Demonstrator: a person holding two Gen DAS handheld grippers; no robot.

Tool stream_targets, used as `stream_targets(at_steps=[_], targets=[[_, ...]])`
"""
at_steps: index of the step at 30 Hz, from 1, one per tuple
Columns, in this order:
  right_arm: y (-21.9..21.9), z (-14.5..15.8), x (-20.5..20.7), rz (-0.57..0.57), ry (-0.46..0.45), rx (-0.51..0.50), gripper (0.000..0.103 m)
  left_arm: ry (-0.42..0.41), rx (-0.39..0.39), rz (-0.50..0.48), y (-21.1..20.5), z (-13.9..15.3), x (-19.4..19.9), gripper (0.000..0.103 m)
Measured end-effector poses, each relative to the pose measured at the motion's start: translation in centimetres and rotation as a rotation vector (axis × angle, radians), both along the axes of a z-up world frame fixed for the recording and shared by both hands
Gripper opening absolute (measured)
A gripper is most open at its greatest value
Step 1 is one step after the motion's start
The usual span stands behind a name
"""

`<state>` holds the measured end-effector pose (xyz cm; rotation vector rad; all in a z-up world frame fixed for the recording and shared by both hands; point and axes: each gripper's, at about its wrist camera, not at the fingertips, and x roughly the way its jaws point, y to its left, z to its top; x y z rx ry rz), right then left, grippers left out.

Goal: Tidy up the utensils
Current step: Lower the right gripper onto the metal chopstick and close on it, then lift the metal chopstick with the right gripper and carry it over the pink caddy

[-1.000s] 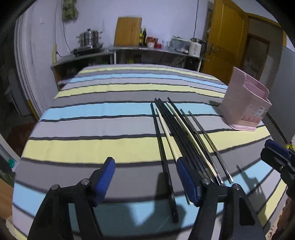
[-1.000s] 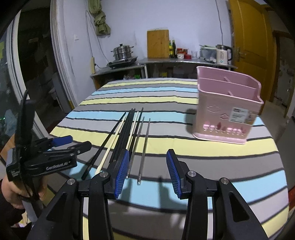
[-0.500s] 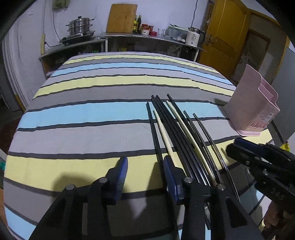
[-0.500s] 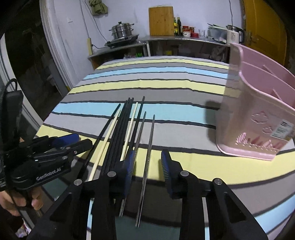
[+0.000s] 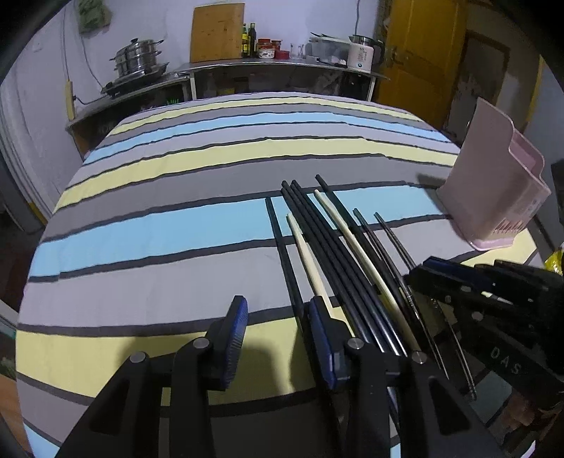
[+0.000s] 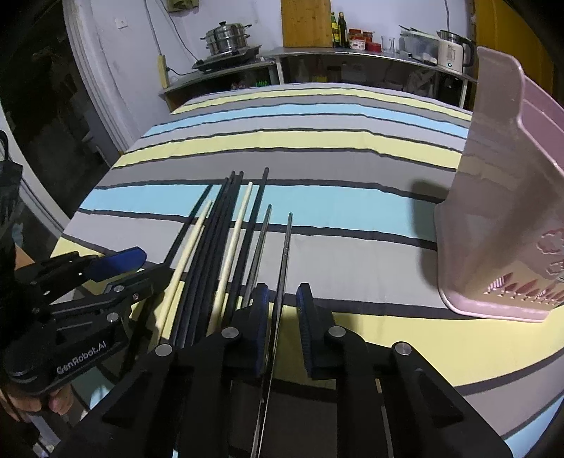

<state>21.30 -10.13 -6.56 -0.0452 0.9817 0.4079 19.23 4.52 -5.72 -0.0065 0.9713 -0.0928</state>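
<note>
Several chopsticks lie side by side on the striped tablecloth: black ones (image 5: 328,243), two cream ones (image 5: 347,234) and two metal ones (image 6: 286,243). My left gripper (image 5: 278,334) is open; its jaws straddle the leftmost black chopstick (image 5: 285,260). It also shows in the right wrist view (image 6: 141,264). My right gripper (image 6: 282,317) is open, with the rightmost metal chopstick between its jaws, not clamped. It also shows in the left wrist view (image 5: 423,271). The pink utensil holder (image 6: 507,211) stands at the right, also in the left wrist view (image 5: 493,197).
The table with the striped cloth (image 5: 211,218) drops off at its left and near edges. Behind it a metal counter (image 5: 246,67) carries a steamer pot (image 5: 139,58), a cutting board (image 5: 216,31), bottles and a kettle (image 5: 361,56). A yellow door (image 5: 423,53) is at the back right.
Both grippers moved forward and lower over the chopsticks. The right gripper now has the rightmost metal chopstick between its jaws. The left gripper's jaws narrowed from a second ago.
</note>
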Motion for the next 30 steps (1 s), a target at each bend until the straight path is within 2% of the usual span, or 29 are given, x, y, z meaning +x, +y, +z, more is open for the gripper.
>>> stream_targets(at_steps=[5,7,9,11,18,22,30], targets=[[0.5,0.0,0.8,0.008,0.005,-0.015,0.015,0.008,0.025,0.002,-0.2,0.0,0.5,0.032],[0.8,0.1,1.1,0.017,0.012,-0.025,0.015,0.012,0.031,0.012,-0.1,0.1,0.9,0.024],[1.0,0.1,1.4,0.022,0.019,-0.028,0.014,0.018,0.035,0.026,0.3,0.2,1.2,0.010],[1.1,0.1,1.7,0.021,0.021,-0.040,0.006,0.025,0.019,0.032,0.6,0.2,1.5,0.009],[0.5,0.7,1.6,0.014,0.034,0.010,0.006,0.008,-0.048,0.044,1.7,1.1,1.2,0.005],[0.3,2.1,1.1,0.016,0.009,0.031,0.005,-0.037,-0.096,0.040,2.4,3.2,0.4,0.005],[-0.7,6.3,-0.7,0.017,-0.063,0.088,0.005,-0.141,-0.135,-0.001,2.6,8.8,-2.2,0.005]])
